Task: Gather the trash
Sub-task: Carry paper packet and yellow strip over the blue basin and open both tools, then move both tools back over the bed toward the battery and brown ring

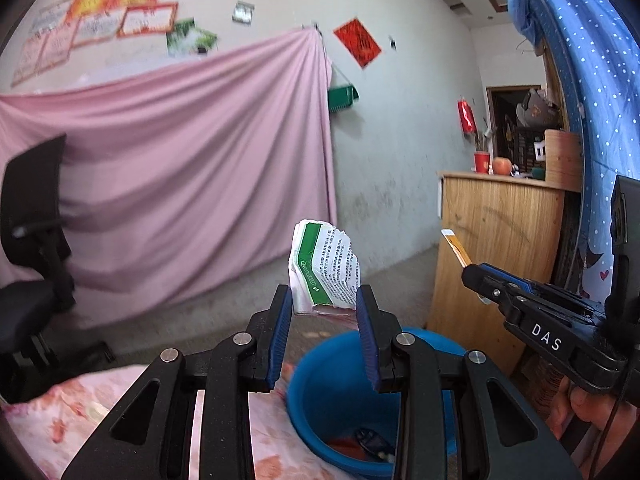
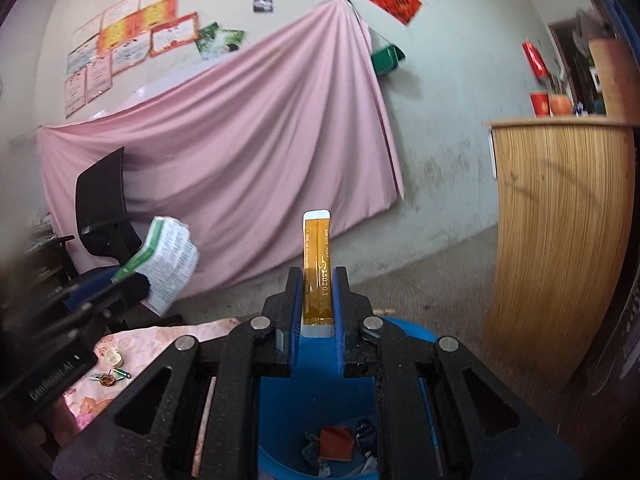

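My left gripper (image 1: 325, 300) is shut on a crumpled white and green paper packet (image 1: 325, 266), held above the blue bucket (image 1: 320, 380). The same packet (image 2: 170, 258) shows at the left of the right wrist view, in the left gripper (image 2: 138, 282). My right gripper (image 2: 317, 284) is shut on a flat amber ribbon strip (image 2: 316, 254) with white ends, upright over the bucket (image 2: 416, 334). In the left wrist view the right gripper (image 1: 468, 274) sits at the right with the strip (image 1: 454, 246) sticking out. Trash lies in the bucket bottom: a red piece (image 2: 336, 442) and wrappers.
A table with a pink floral cloth (image 2: 132, 344) lies left of the bucket, with small bits of litter (image 2: 110, 374) on it. A black office chair (image 2: 104, 208), a pink hanging sheet (image 2: 240, 152) and a wooden counter (image 2: 556, 248) surround the spot. A person's hand (image 1: 584, 416) holds the right gripper.
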